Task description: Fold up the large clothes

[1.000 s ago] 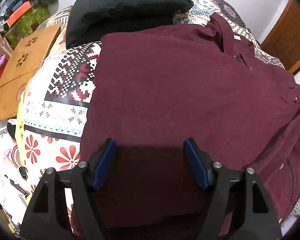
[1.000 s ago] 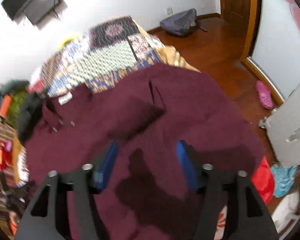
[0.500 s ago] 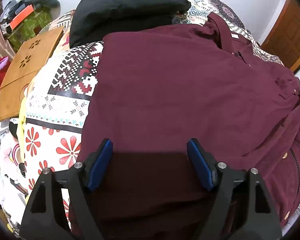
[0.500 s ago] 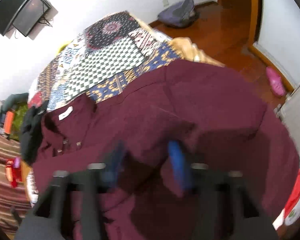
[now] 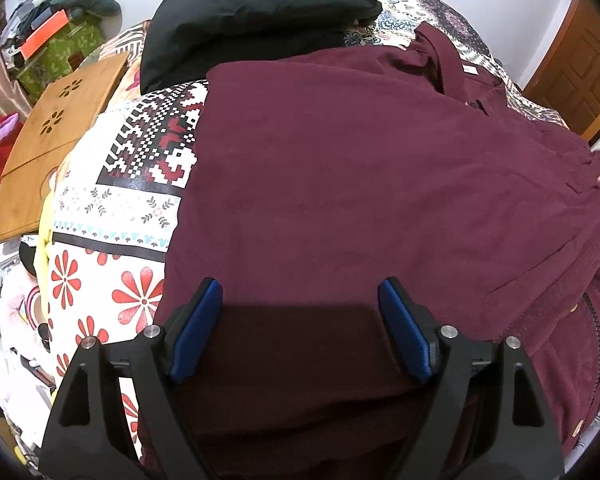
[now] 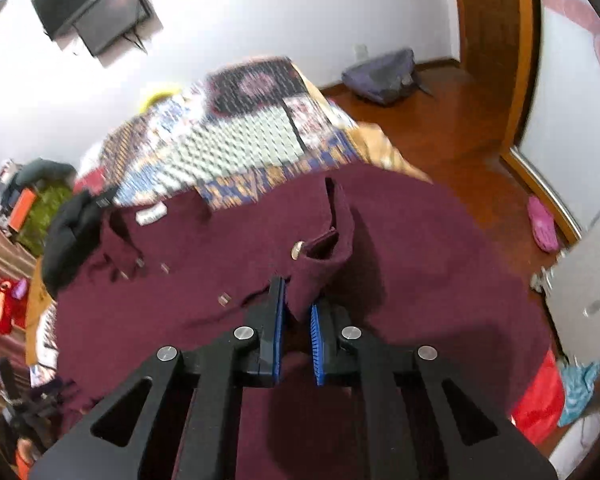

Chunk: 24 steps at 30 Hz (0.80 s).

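Observation:
A large maroon shirt (image 5: 360,184) lies spread on a patterned bedspread (image 5: 140,184); it also shows in the right wrist view (image 6: 420,248). My left gripper (image 5: 300,300) is open and empty, hovering over the shirt's near part. My right gripper (image 6: 298,304) is shut on a raised fold of the shirt, near its cuff (image 6: 332,236) with a button. The collar with a white label (image 6: 151,214) lies to the left.
A folded black garment (image 5: 252,16) lies at the far side of the bed. A wooden board (image 5: 56,144) lies at the bed's left edge. Wooden floor (image 6: 460,136), a grey bag (image 6: 384,76) and a pink slipper (image 6: 542,224) lie beyond the bed's right side.
My right gripper has closed from wide open onto a fold of the shirt and lifted it. My left gripper has stayed open and shifted slightly over the shirt.

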### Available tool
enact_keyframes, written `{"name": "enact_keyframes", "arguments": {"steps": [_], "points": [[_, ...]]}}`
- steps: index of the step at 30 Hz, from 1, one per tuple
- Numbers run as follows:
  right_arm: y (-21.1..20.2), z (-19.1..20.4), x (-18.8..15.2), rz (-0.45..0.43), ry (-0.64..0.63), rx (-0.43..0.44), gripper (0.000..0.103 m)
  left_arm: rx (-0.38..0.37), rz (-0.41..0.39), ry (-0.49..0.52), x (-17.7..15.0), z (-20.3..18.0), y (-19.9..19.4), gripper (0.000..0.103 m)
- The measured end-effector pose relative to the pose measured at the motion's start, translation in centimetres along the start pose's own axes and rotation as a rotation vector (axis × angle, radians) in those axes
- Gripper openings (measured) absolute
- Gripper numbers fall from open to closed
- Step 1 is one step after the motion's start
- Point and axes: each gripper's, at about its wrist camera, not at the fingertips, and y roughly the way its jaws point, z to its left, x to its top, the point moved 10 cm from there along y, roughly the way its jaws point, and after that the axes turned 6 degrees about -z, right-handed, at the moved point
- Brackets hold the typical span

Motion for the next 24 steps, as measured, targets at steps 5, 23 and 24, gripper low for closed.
{"name": "enact_keyframes", "arguments": {"steps": [5,23,24], "points": [[-0.5,-1.4,-1.3,0.013,0.054,0.044,0.012,0.015,-0.003,0.010,-0.1,0.0,-0.3,0.082],[-8.3,-11.5,1.7,-0.145,0.221,-0.054,0.060,-0.120,-0.253,0.034,11.0,-9.7,-9.4,0.082],[-8.0,-12.5,1.2,-0.132,0.252,-0.058,0.060,-0.131,-0.267,0.049,11.4,-10.8,-9.7,0.082]]}}
